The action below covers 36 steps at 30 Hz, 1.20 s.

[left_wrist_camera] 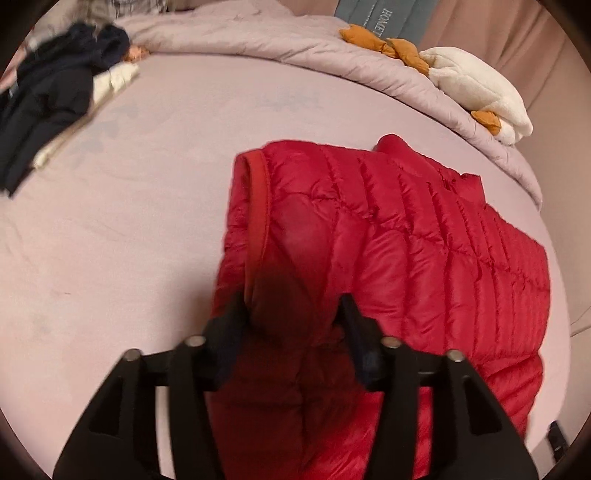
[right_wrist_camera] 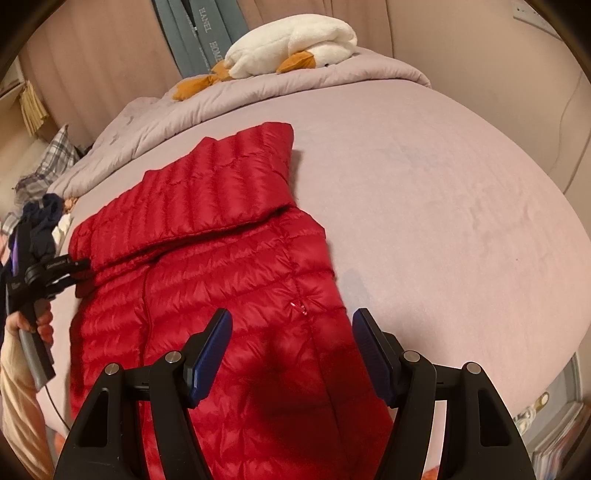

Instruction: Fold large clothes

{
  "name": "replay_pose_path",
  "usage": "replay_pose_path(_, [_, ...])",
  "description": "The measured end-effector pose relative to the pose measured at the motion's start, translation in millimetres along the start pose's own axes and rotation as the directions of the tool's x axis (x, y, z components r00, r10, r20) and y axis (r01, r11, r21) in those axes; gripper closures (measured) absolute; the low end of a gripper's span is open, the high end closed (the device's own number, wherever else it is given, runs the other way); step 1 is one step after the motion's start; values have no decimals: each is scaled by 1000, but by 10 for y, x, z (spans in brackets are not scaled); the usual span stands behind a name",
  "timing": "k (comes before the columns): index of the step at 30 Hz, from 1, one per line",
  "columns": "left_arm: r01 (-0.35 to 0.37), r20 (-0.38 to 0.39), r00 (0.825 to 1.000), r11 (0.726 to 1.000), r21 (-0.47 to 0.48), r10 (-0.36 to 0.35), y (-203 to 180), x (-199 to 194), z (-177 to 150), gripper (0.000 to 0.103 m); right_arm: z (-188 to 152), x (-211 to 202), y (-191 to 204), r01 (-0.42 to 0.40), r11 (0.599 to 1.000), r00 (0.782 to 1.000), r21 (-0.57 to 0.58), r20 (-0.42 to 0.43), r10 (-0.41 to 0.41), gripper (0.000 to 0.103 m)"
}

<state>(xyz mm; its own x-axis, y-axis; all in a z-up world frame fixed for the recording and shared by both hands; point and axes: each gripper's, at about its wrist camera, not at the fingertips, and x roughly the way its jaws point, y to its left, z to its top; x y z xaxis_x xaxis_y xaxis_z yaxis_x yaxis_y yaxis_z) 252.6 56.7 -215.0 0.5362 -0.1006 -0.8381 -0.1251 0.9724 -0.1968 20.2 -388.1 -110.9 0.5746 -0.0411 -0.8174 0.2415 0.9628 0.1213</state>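
Observation:
A red quilted down jacket (left_wrist_camera: pixel 424 236) lies flat on the pink bed sheet (left_wrist_camera: pixel 147 221), one sleeve folded across its body in the right wrist view (right_wrist_camera: pixel 221 266). My left gripper (left_wrist_camera: pixel 291 306) is at the jacket's left edge near the armhole trim, its jaws apart with a bunch of red fabric between them. It also shows in the right wrist view (right_wrist_camera: pixel 79 271) at the jacket's left side, held by a hand. My right gripper (right_wrist_camera: pixel 291 321) is open and empty, hovering above the jacket's lower body near a small zip pull (right_wrist_camera: pixel 300 307).
A white plush goose (right_wrist_camera: pixel 295 44) with orange feet lies on the rolled lilac duvet (left_wrist_camera: pixel 295 55) at the head of the bed. A pile of dark and cream clothes (left_wrist_camera: pixel 55 99) sits at the far left. Grey pillows (right_wrist_camera: pixel 199 33) lean against the curtain.

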Motion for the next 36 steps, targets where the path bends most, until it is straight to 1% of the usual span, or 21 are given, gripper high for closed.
replay_pose_path(1, [-7, 12, 1000, 1000, 8, 7, 5, -66, -26, 44, -1, -2, 16, 0, 1000, 1000, -2, 2, 0, 36])
replay_pose_path(4, [3, 24, 1000, 1000, -1, -3, 53, -211, -73, 43, 4, -52, 33, 7, 1000, 1000, -10, 22, -7, 36])
replay_pose_path(5, [8, 29, 1000, 1000, -12, -7, 86, -297, -101, 37, 8, -78, 38, 9, 1000, 1000, -10, 30, -9, 36])
replay_pose_path(6, [12, 35, 999, 1000, -20, -11, 103, -356, -121, 27, 11, -104, 44, 7, 1000, 999, -14, 38, -6, 36])
replay_pose_path(7, [19, 47, 999, 999, -29, -18, 112, -423, -141, 23, 16, -151, 51, 5, 1000, 999, -20, 50, -4, 36])
replay_pose_path(9, [41, 89, 995, 998, -40, -37, 151, -641, -227, 20, 15, -209, 68, 11, 1000, 998, -29, 69, -9, 36])
replay_pose_path(12, [61, 117, 992, 997, -36, -57, 151, -885, -333, 18, 20, -311, 103, 20, 999, 995, -44, 102, -16, 35])
replay_pose_path(13, [72, 126, 990, 997, -35, -67, 156, -980, -383, 17, 17, -350, 117, 21, 999, 993, -50, 115, -15, 34])
replay_pose_path(14, [83, 129, 989, 996, -34, -78, 158, -1034, -417, 13, 19, -366, 125, 20, 998, 992, -53, 123, -14, 30])
replay_pose_path(15, [114, 137, 985, 993, -34, -108, 167, -1129, -479, 8, 17, -389, 138, 18, 998, 991, -59, 135, -10, 26])
replay_pose_path(17, [170, 151, 975, 985, -37, -163, 181, -1311, -608, 4, 11, -430, 169, 17, 997, 988, -73, 156, -6, 24])
replay_pose_path(19, [189, 163, 970, 981, -40, -180, 172, -1452, -692, 3, 9, -466, 209, 15, 996, 986, -89, 169, 1, 24])
replay_pose_path(20, [194, 171, 968, 980, -35, -185, 164, -1532, -745, 2, 4, -482, 225, 10, 995, 985, -95, 175, 7, 22])
replay_pose_path(21, [197, 187, 964, 980, -22, -189, 148, -1632, -816, 0, -7, -509, 247, -3, 994, 982, -107, 189, 23, 17])
replay_pose_path(23, [191, 218, 958, 981, -5, -186, 134, -1766, -929, 0, -31, -544, 274, -11, 993, 977, -120, 212, 36, 9])
replay_pose_path(26, [187, 243, 953, 982, -5, -180, 148, -1870, -1103, 0, -94, -594, 313, -25, 988, 966, -153, 249, 63, 7])
replay_pose_path(28, [197, 241, 952, 980, -8, -189, 151, -1883, -1231, 0, -141, -612, 316, -38, 985, 961, -166, 266, 82, 5])
replay_pose_path(30, [198, 232, 954, 980, -16, -189, 132, -1859, -1368, 0, -190, -620, 307, -56, 984, 957, -168, 272, 101, 5])
replay_pose_path(33, [202, 217, 956, 979, -4, -197, 107, -1811, -1526, 0, -258, -601, 270, -84, 982, 955, -166, 267, 127, 5])
replay_pose_path(36, [211, 215, 955, 977, -16, -203, 132, -1762, -1674, 0, -352, -569, 240, -80, 982, 959, -170, 256, 123, 5])
